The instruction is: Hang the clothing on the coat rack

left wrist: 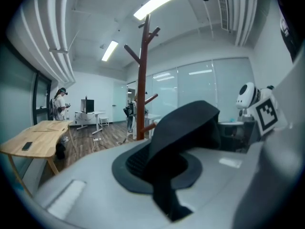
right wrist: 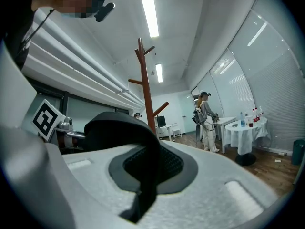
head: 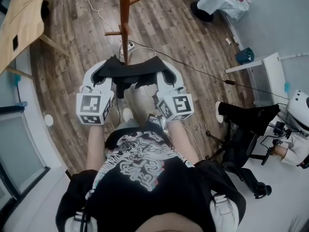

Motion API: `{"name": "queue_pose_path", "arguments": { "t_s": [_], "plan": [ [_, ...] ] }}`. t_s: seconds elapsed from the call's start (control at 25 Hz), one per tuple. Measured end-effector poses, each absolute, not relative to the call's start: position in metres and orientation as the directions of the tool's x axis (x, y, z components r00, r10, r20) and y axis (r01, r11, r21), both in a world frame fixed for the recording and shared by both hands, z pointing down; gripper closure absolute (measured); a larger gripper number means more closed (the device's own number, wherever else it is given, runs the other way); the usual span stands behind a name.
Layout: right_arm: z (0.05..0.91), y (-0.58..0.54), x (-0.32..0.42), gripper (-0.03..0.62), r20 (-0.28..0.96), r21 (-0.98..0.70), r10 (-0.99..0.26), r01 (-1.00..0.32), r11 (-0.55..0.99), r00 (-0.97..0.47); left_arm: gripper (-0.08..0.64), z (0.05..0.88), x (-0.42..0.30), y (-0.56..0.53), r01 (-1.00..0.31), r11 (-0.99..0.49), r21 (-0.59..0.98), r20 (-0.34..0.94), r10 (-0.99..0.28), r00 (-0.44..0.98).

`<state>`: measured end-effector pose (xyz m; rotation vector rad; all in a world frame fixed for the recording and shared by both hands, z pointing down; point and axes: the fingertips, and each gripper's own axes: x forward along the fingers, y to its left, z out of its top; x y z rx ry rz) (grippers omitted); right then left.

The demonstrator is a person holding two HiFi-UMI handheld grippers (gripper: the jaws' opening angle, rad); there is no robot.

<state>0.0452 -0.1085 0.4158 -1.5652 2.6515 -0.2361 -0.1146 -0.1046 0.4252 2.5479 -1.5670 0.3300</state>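
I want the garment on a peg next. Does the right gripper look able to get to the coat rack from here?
Probably yes: the rack stands ahead with nothing between it and the right gripper. Its jaws are shut on the garment, which the left gripper also holds, so both must move together.

The head view looks steeply down; both gripper views face forward, sharing the coat rack (left wrist: 141, 80).

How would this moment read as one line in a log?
left gripper: shut on black garment | right gripper: shut on same | coat rack: ahead, garment not yet hung
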Motion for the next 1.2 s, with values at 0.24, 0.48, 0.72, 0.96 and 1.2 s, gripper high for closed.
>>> {"name": "queue_pose_path", "arguments": {
  "t_s": [0.24, 0.48, 0.72, 0.96, 1.2],
  "plan": [
    [0.416, -0.12, 0.033, 0.58, 0.025, -0.149, -0.893, -0.885, 0.442, -0.45, 0.543, 0.423, -0.131, -0.114, -0.876, -0.481, -0.009, 0.243, -0.851, 0.465],
    [0.417, -0.12, 0.024, 0.58, 0.035, -0.148, -0.892, -0.885, 0.441, -0.45, 0.543, 0.417, -0.138, -0.117, -0.873, -0.488, -0.007, 0.226, -0.851, 0.474],
    [0.407, -0.127, 0.017, 0.581, 0.025, -0.134, -0.892, -0.886, 0.445, -0.452, 0.543, 0.408, -0.146, -0.122, -0.875, -0.485, -0.009, 0.208, -0.856, 0.473],
    [0.409, -0.136, 0.018, 0.58, 0.039, -0.122, -0.891, -0.887, 0.445, -0.453, 0.543, 0.413, -0.155, -0.129, -0.883, -0.469, -0.001, 0.217, -0.862, 0.457],
    [0.416, -0.153, 0.021, 0.58, 0.057, -0.149, -0.888, -0.883, 0.445, -0.457, 0.543, 0.423, -0.159, -0.142, -0.893, -0.45, 0.013, 0.242, -0.865, 0.439]
  ]
}}
